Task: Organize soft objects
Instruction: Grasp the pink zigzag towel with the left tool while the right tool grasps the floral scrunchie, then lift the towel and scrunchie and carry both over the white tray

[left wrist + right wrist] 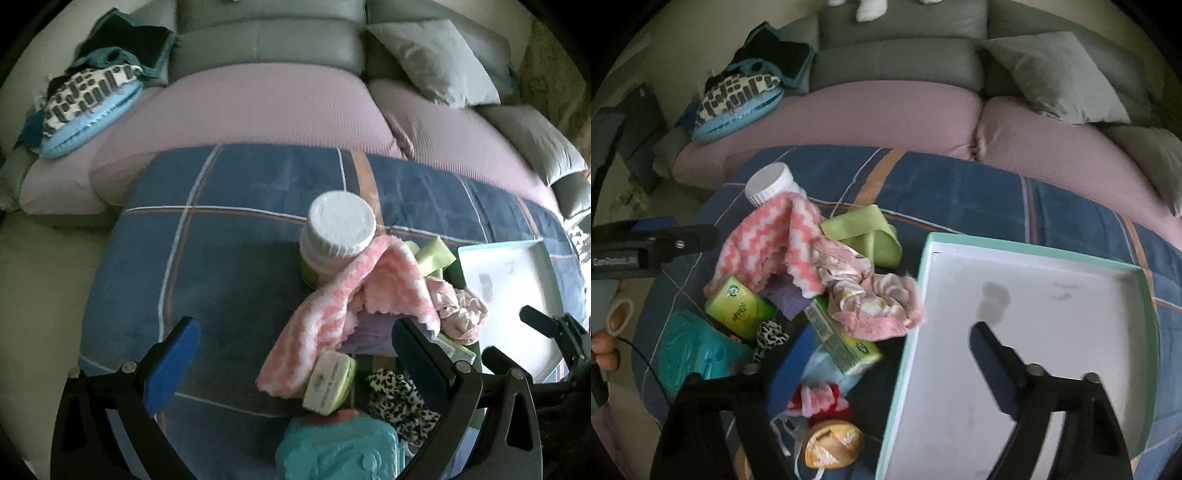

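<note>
A pink-and-white zigzag cloth point(354, 295) point(768, 243) drapes against a white-lidded jar point(340, 229) point(768, 182) on the blue plaid blanket. Beside it lie a green cloth point(864, 232), a pale pink floral scrunchie point(871, 299) and a leopard-print scrunchie point(399, 402). My left gripper point(295, 350) is open above the zigzag cloth's lower end and a small box point(328, 380), gripping nothing. My right gripper point(890, 362) is open and straddles the left rim of the white tray point(1034, 254), with nothing held.
Green boxes point(738, 310), a teal case point(694, 350), a red-pink scrunchie point(820, 402) and a gold-orange item point(834, 443) crowd the pile. Behind the blanket are a sofa with pink covers point(258, 103), grey cushions point(436, 59) and heaped clothes point(92, 96).
</note>
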The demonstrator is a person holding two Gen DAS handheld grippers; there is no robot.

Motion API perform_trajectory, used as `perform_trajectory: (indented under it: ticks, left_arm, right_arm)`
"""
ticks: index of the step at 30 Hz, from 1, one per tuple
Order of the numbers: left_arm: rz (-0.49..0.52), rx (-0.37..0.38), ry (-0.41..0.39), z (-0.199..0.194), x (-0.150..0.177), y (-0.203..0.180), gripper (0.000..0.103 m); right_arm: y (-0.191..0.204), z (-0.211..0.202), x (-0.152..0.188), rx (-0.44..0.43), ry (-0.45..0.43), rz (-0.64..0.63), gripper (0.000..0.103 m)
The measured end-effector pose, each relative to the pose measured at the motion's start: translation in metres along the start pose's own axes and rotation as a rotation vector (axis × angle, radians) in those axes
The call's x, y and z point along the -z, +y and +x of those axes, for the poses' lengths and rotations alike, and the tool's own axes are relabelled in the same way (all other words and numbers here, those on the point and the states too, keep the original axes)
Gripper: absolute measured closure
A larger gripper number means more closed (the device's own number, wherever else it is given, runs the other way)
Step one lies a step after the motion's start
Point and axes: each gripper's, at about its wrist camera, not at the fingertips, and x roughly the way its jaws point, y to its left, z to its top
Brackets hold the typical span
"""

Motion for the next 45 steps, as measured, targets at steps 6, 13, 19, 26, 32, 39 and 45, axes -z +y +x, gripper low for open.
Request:
perform_trajectory:
  ticks: [6,13,19,26,32,39,45]
  left_arm:
    - [0.052,0.009,0.044,0.027,-0.007,-0.011,0.001]
    - [0.085,0.023,0.088,0.049,-0.014,-0.02,0.03]
    - [0.11,0.049,0.113,0.056,-0.012,-0.024,0.068]
    - [0.124,0.041,0.082,0.049,-0.005,-0.025,0.092]
    - [0.109,0.01,-0.004,0.03,-0.004,-0.027,0.094]
    - [0.069,-0.006,-0.116,0.0,-0.005,-0.029,0.094]
    - [0.026,0.014,-0.232,-0.04,-0.006,-0.033,0.094]
  right_arm:
    - [0.011,0.017,-0.008,-0.015,0.017,-0.056,0.039]
    - [0.022,0.033,-0.009,-0.027,0.042,-0.089,0.054]
    - [0.023,0.037,-0.01,-0.045,0.035,-0.082,0.077]
    - [0.025,0.032,-0.01,-0.059,0.03,-0.065,0.085]
    - [0.02,0.024,-0.008,-0.078,0.009,-0.035,0.086]
    - [0.009,0.005,-0.01,-0.096,-0.039,-0.004,0.087]
    - [0.0,-0.028,-0.01,-0.101,-0.115,0.026,0.087]
